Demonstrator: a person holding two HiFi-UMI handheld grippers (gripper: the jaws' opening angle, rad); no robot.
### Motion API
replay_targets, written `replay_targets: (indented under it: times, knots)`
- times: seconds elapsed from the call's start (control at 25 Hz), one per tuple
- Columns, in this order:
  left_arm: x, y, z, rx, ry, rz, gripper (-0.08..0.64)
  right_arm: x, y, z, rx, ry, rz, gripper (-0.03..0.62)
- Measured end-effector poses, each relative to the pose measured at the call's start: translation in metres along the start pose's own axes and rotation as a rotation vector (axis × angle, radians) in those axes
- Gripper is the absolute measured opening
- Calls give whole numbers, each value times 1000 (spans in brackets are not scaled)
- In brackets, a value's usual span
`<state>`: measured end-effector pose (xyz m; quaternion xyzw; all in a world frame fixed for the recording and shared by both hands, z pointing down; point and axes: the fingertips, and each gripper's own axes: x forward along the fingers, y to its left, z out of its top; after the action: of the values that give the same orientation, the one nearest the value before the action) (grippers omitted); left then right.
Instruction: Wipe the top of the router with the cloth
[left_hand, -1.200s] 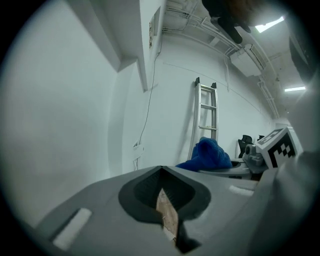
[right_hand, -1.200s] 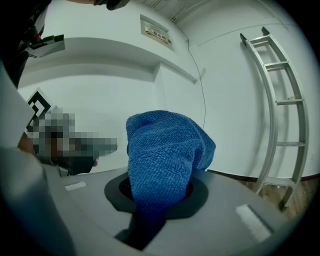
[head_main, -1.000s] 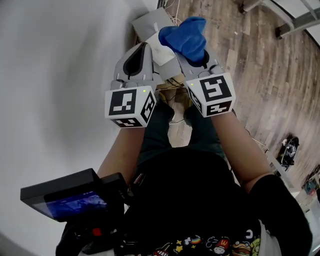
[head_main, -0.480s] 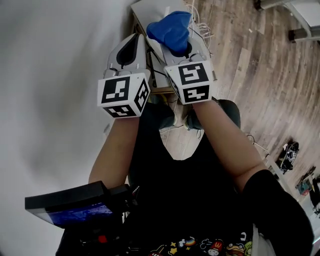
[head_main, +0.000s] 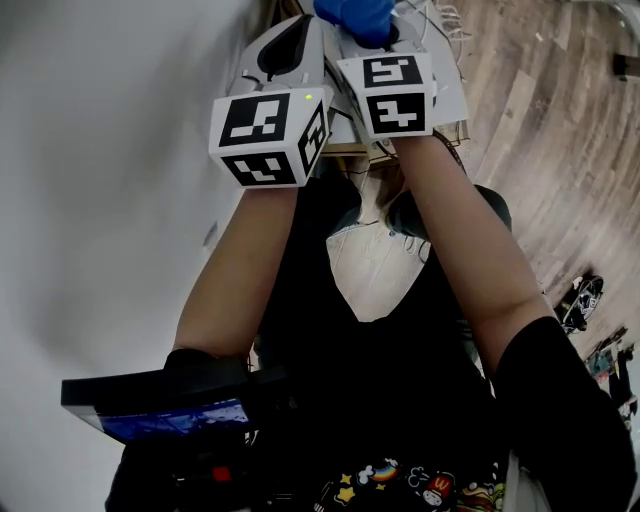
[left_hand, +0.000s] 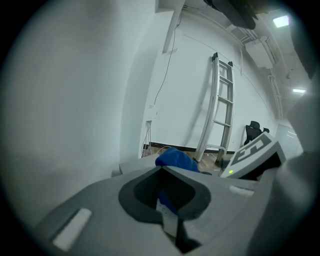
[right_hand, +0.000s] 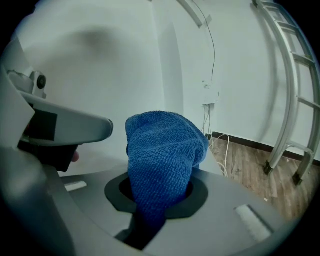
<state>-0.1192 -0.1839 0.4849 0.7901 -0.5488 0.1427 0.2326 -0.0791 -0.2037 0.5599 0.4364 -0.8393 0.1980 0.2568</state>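
Note:
My right gripper (head_main: 378, 30) is shut on a bunched blue cloth (head_main: 356, 12), which sticks up out of its jaws (right_hand: 162, 150) in the right gripper view. My left gripper (head_main: 305, 25) sits close beside it on the left, jaws shut with a thin white edge pinched between them. That edge seems to belong to the white router (head_main: 449, 96), which is mostly hidden under both grippers. From the left gripper (left_hand: 164, 172) I see a flat pale slab of the router (left_hand: 132, 164) and the cloth (left_hand: 175, 159) just beyond it.
A white wall fills the left side. Wooden floor (head_main: 560, 150) lies to the right, with loose cables (right_hand: 220, 150) along the baseboard. A metal ladder (left_hand: 220, 110) leans on the far wall beside a dark chair (left_hand: 252, 132). A dark device (head_main: 150, 400) hangs at the person's chest.
Both grippers have moved up toward the top of the head view and drawn closer together. The cloth now sits at the frame's top edge and the router is mostly covered.

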Motion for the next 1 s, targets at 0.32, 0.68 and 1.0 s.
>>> replay_targets:
  times: [0.32,0.68,1.0]
  knots:
    - [1,-10,-5,23,19,-30,2,-8,-17,-6,25,18,-59,100]
    - [9,-29,-3,50,37,-95,2,-31,-22,-28,70,32,-128,101]
    - [11,-44,-8,55,73,-110,2,-48,-8,-56,89,64,-96,100]
